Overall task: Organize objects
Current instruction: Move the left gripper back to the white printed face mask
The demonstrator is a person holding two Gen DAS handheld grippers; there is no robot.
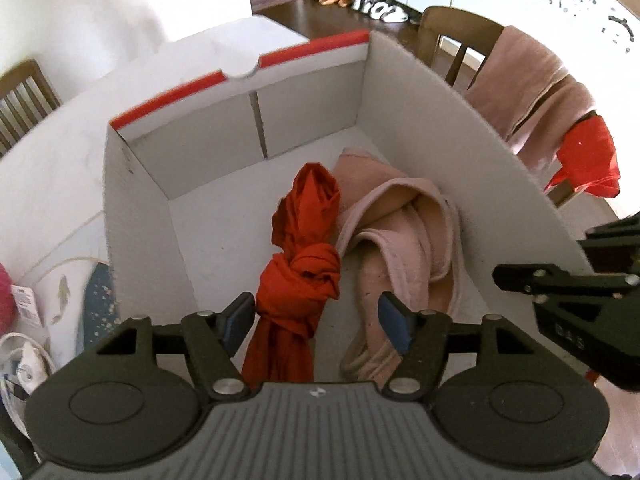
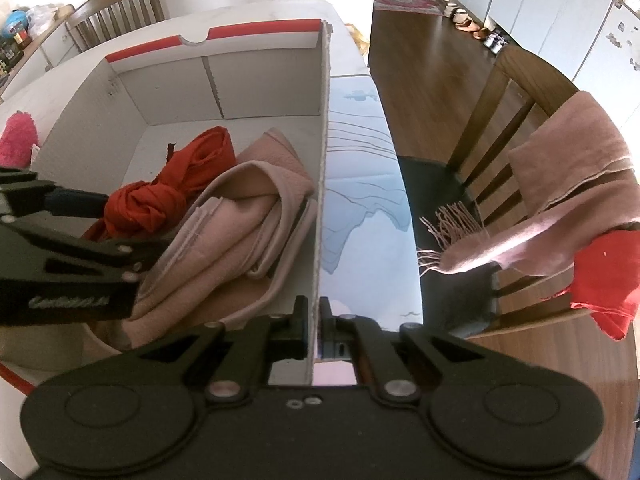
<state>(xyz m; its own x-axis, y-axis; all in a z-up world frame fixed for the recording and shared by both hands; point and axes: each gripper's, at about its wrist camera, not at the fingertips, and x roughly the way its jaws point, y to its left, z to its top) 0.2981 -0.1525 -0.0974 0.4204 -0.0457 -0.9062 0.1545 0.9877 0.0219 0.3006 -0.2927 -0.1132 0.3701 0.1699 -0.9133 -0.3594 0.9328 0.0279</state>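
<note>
A white cardboard box (image 1: 440, 92) with a red-striped flap stands open on the table. Inside lie a knotted red cloth (image 1: 304, 256) and a folded pink cloth (image 1: 404, 232); both also show in the right wrist view, the red cloth (image 2: 156, 196) left of the pink one (image 2: 248, 208). My left gripper (image 1: 316, 312) is open above the box, its fingers on either side of the red cloth's knot. My right gripper (image 2: 315, 312) is shut on the box's right wall (image 2: 322, 184), near its front end. It also shows at the right in the left wrist view (image 1: 560, 280).
A wooden chair (image 2: 500, 128) stands right of the table with a pink scarf (image 2: 560, 200) and a red cloth (image 2: 604, 280) draped over it. A pink fluffy item (image 2: 16, 136) and patterned items (image 1: 80, 300) lie left of the box. Another chair (image 2: 116, 8) stands behind.
</note>
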